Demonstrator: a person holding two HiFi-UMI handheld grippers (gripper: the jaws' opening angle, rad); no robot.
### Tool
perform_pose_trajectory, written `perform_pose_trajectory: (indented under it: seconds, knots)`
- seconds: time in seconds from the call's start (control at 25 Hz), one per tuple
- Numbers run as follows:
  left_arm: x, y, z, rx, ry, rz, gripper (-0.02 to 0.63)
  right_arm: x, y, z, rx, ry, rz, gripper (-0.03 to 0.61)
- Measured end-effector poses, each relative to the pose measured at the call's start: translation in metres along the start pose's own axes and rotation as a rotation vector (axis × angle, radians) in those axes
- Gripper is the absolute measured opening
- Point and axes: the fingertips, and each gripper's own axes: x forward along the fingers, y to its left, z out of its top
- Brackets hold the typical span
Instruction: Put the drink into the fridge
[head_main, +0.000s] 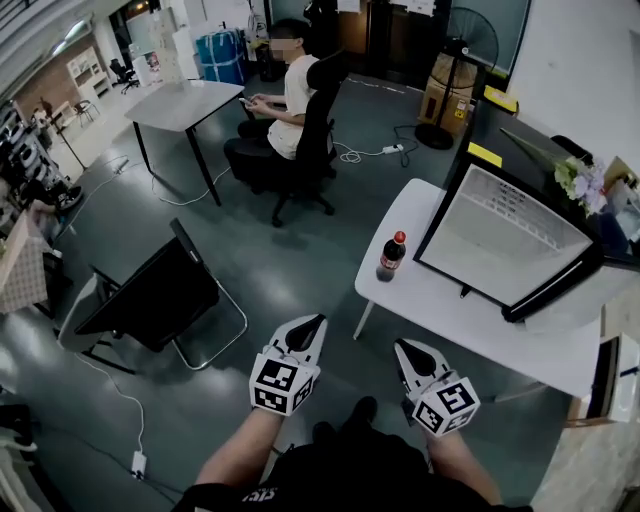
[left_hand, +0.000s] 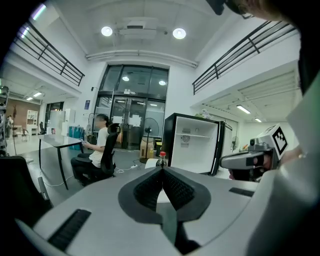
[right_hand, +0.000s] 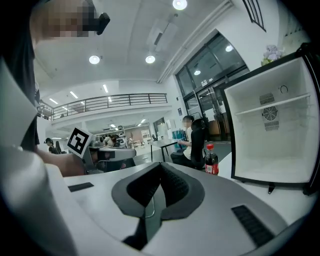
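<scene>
The drink, a dark cola bottle (head_main: 391, 256) with a red cap, stands upright on the white table (head_main: 470, 325) just left of the small fridge (head_main: 505, 240), whose door is open on an empty white inside. My left gripper (head_main: 312, 322) and right gripper (head_main: 405, 345) hover side by side in front of the table, well short of the bottle, both shut with nothing between the jaws. In the left gripper view the bottle (left_hand: 161, 159) peeks just over the shut gripper (left_hand: 162, 169), with the fridge (left_hand: 197, 145) to its right. From the right gripper (right_hand: 161, 165), the bottle (right_hand: 211, 160) stands beside the fridge (right_hand: 270, 135).
A black folding chair (head_main: 150, 295) stands on the floor to my left. A person sits in an office chair (head_main: 310, 140) at a grey desk (head_main: 185, 105) farther back. A standing fan (head_main: 455, 70) and boxes are behind the fridge. Cables lie on the floor.
</scene>
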Motion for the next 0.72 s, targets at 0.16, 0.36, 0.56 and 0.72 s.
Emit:
perform_pose_trajectory:
  seconds: [0.16,0.36,0.56,0.72]
  knots:
    - [0.035,0.000,0.010,0.010,0.018,0.007,0.015,0.006,-0.034,0.008,0.022,-0.019,-0.004,0.014]
    - [0.074,-0.007,0.017,0.017,0.039,0.001,0.015,0.004,-0.073,0.020,0.027,-0.051,-0.009,0.014]
    - [0.108,-0.014,0.023,0.032,0.036,-0.019,0.015,-0.004,-0.105,0.016,0.030,-0.045,-0.045,0.014]
    - [0.132,-0.017,0.022,0.053,0.038,-0.067,0.015,-0.003,-0.122,0.006,0.059,-0.032,-0.090,0.014]
